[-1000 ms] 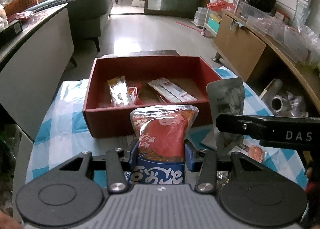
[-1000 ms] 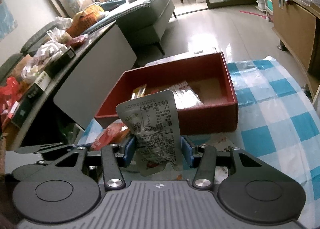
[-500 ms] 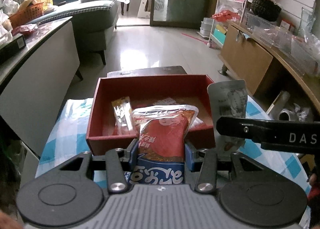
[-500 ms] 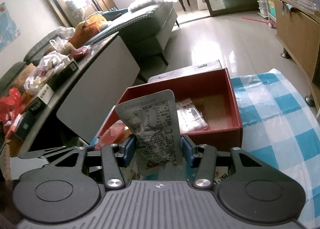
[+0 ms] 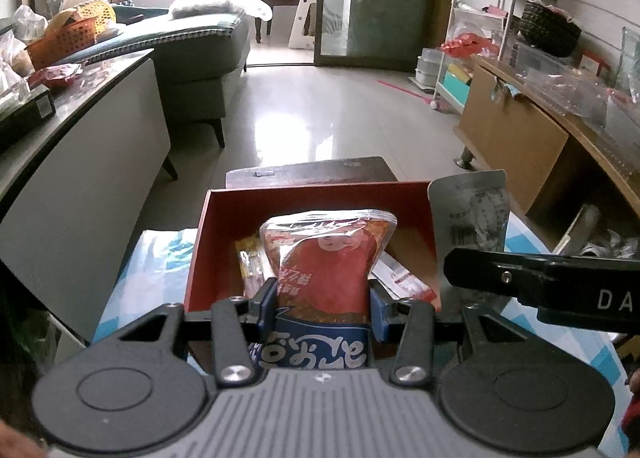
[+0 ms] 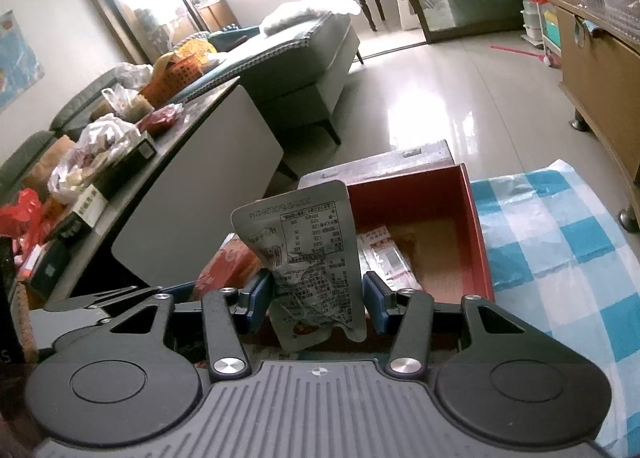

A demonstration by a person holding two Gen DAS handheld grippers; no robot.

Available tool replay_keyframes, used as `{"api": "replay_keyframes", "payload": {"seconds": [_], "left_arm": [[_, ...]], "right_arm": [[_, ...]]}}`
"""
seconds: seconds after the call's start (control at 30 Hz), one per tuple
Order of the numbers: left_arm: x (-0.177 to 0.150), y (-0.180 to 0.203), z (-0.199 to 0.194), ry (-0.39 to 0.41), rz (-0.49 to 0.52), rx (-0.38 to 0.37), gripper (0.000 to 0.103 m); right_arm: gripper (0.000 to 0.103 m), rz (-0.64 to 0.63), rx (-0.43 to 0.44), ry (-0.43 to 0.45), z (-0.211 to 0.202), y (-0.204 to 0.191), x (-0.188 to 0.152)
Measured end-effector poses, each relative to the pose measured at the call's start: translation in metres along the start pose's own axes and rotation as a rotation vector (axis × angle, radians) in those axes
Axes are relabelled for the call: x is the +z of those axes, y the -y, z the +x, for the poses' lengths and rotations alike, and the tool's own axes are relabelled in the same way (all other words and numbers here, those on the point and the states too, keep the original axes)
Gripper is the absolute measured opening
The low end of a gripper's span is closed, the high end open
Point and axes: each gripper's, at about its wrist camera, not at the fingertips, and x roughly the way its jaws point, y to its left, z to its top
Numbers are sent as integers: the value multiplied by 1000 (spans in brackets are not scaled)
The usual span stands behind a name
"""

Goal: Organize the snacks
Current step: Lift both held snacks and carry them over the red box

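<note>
My left gripper (image 5: pixel 322 308) is shut on a red and blue snack bag (image 5: pixel 326 258) and holds it upright over the near edge of the red box (image 5: pixel 316 196). My right gripper (image 6: pixel 318 304) is shut on a silver snack pouch (image 6: pixel 310 254), held upright just before the red box (image 6: pixel 472 226). The pouch (image 5: pixel 470 214) and the right gripper's finger (image 5: pixel 532 282) show at the right of the left wrist view. The red bag (image 6: pixel 230 264) shows at the left of the right wrist view. Inside the box lie a yellow-orange packet (image 5: pixel 250 266) and white and red packets (image 6: pixel 382 254).
The box stands on a blue and white checked tablecloth (image 6: pixel 560 242). A grey side table (image 5: pixel 84 162) with clutter stands to the left, a wooden cabinet (image 5: pixel 516 142) to the right. A dark stool (image 5: pixel 308 170) sits behind the box.
Both grippers have risen and moved forward toward the red box with their snacks held. The box now sits closer and lower in both views.
</note>
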Motion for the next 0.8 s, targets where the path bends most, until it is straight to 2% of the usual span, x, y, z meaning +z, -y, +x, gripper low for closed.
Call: {"api": "replay_keyframes", "payload": {"seconds": [0.8], "left_arm": [[33,0,43,7,-11,36,40]], "right_arm": [[58,19,-14,-10,30,18,26]]}}
